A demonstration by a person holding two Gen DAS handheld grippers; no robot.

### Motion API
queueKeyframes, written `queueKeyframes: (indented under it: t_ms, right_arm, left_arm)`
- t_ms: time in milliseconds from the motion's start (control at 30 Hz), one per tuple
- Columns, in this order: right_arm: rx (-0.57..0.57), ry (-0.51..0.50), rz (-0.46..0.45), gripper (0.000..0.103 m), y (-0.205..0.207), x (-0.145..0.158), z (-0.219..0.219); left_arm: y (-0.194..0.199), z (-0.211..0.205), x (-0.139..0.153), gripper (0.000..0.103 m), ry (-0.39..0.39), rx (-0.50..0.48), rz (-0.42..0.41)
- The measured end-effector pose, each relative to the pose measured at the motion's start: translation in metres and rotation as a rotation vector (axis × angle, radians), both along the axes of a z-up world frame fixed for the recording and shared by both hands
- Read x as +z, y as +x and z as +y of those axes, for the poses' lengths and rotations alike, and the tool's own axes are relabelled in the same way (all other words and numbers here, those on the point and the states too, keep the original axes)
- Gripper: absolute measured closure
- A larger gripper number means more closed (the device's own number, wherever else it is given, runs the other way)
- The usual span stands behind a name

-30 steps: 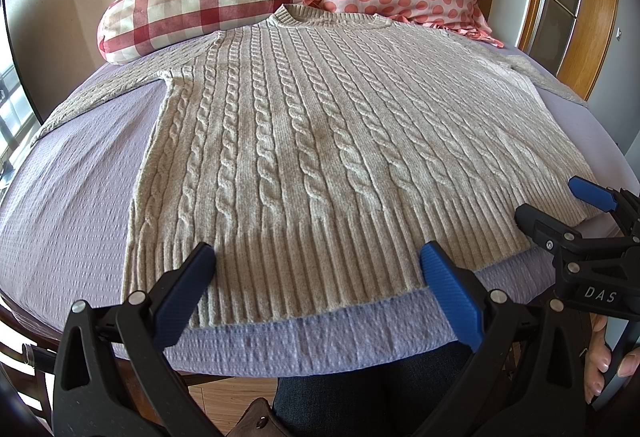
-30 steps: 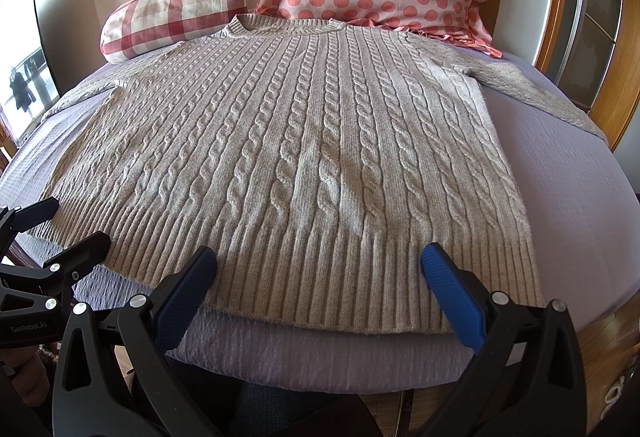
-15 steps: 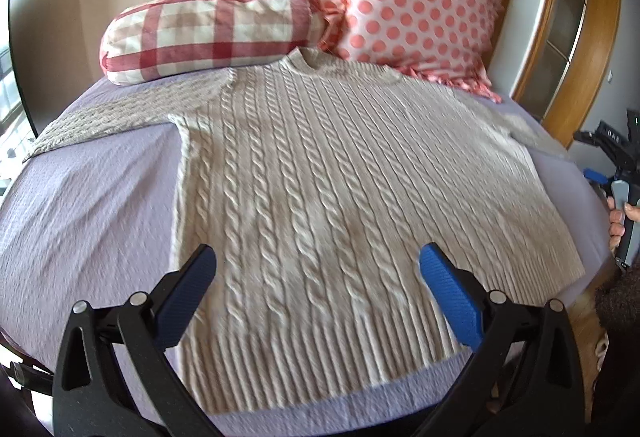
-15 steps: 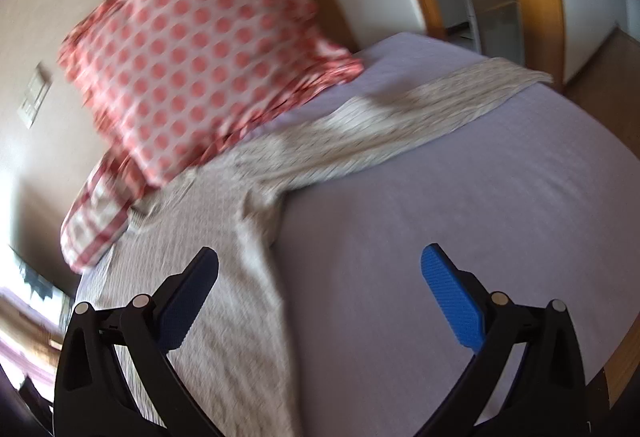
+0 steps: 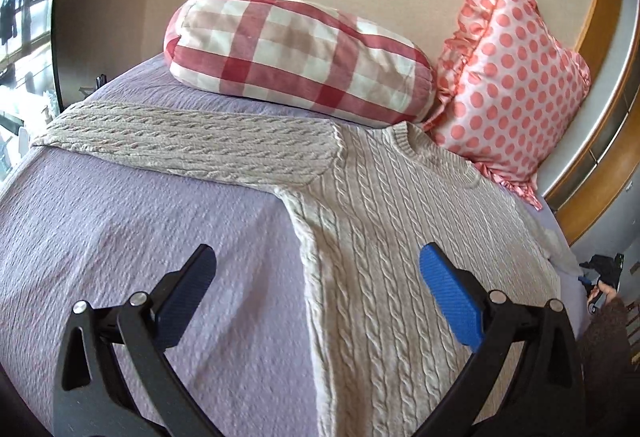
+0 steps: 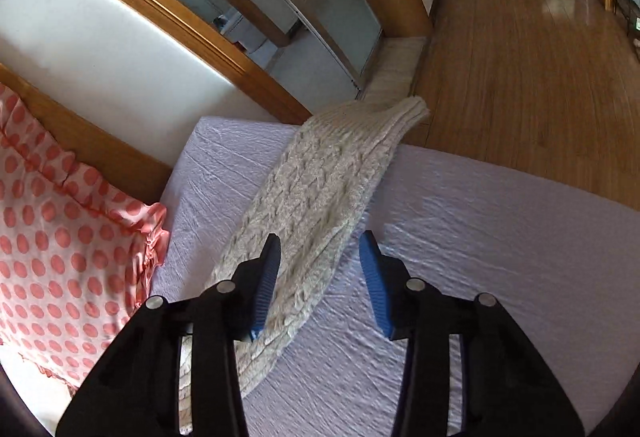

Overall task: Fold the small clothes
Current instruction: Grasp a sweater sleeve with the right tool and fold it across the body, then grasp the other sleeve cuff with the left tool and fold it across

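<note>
Clearly nothing is folded: the sweater lies flat on the bed, left tool open wide, right tool open astride 1 sleeve.

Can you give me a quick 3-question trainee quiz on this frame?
1. True or false: the left gripper grips the sweater.
2. The right gripper straddles which part? A) collar B) hem C) sleeve
3. Fill in: the sleeve's cuff hangs over the bed's ____.

Key: 1 false, jaws wide open above it; 2 C; 3 edge.
</note>
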State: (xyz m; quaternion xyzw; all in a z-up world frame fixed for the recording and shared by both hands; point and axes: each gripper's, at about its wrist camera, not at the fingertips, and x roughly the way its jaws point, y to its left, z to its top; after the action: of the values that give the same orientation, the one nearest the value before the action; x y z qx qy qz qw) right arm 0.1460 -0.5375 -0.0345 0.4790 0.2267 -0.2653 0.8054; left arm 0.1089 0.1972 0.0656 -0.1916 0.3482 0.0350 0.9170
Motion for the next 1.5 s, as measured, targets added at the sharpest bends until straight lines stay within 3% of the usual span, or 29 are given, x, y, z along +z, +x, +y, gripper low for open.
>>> queueKeyframes:
  t_ms: [100,167,267,367,533,633,733,800,867,933,967,1267,1367,1400,1433,1500]
  right_arm:
    - [0.009,-0.009,-0.017,0.090,0.005,-0.005,-0.004]
    - [0.026,-0.019,-0.029,0.094,0.007,0.001,-0.003]
    - [0.089,-0.154,-0.125,0.095,0.005,0.045,0.029]
    - [0.233,-0.267,-0.241,0.095,0.015,0.104,0.092]
    - [0.606,-0.381,-0.415,0.095,0.053,0.176,0.247]
    - [0.854,-0.377,-0.450,0.095,0.081,0.177,0.349]
    - [1.102,-0.374,-0.319,0.094,0.111,0.144,0.439]
    - [1.182,-0.360,-0.232,0.089,0.115,0.122,0.470]
    - [1.196,-0.358,-0.242,0.080,0.107,0.114,0.476]
    - [1.152,-0.399,-0.276,0.049,0.096,0.118,0.464]
    - [1.131,-0.420,-0.291,0.046,0.092,0.122,0.458]
    - [1.044,-0.423,-0.294,0.046,0.065,0.106,0.406]
    - [1.034,-0.406,-0.305,0.046,0.059,0.100,0.394]
    - [1.034,-0.404,-0.305,0.046,0.058,0.099,0.392]
    - [1.035,-0.404,-0.302,0.046,0.057,0.098,0.389]
    - [1.036,-0.398,-0.305,0.046,0.055,0.096,0.383]
  left_arm:
    - [0.001,0.033,-0.001,0.002,-0.076,0.061,-0.022]
    - [-0.001,0.056,-0.002,0.002,-0.114,0.105,-0.035]
    - [-0.005,0.088,-0.003,0.002,-0.141,0.164,-0.045]
    - [-0.009,0.118,-0.007,0.002,-0.175,0.215,-0.058]
    - [-0.009,0.158,-0.021,0.002,-0.294,0.286,-0.062]
    - [-0.007,0.173,-0.031,0.002,-0.364,0.315,-0.049]
    - [-0.005,0.186,-0.038,0.002,-0.421,0.339,-0.043]
    - [-0.005,0.196,-0.041,0.003,-0.448,0.360,-0.044]
    - [-0.004,0.208,-0.043,0.003,-0.467,0.382,-0.049]
    - [-0.003,0.222,-0.046,0.005,-0.476,0.413,-0.048]
    - [-0.001,0.229,-0.048,0.006,-0.488,0.425,-0.047]
    - [0.016,0.294,-0.060,0.034,-0.600,0.562,-0.057]
    - [0.016,0.313,-0.065,0.055,-0.631,0.611,-0.055]
    - [0.017,0.318,-0.068,0.082,-0.619,0.635,-0.032]
    - [0.018,0.322,-0.070,0.095,-0.586,0.656,0.013]
    - [0.022,0.322,-0.061,0.096,-0.527,0.653,0.038]
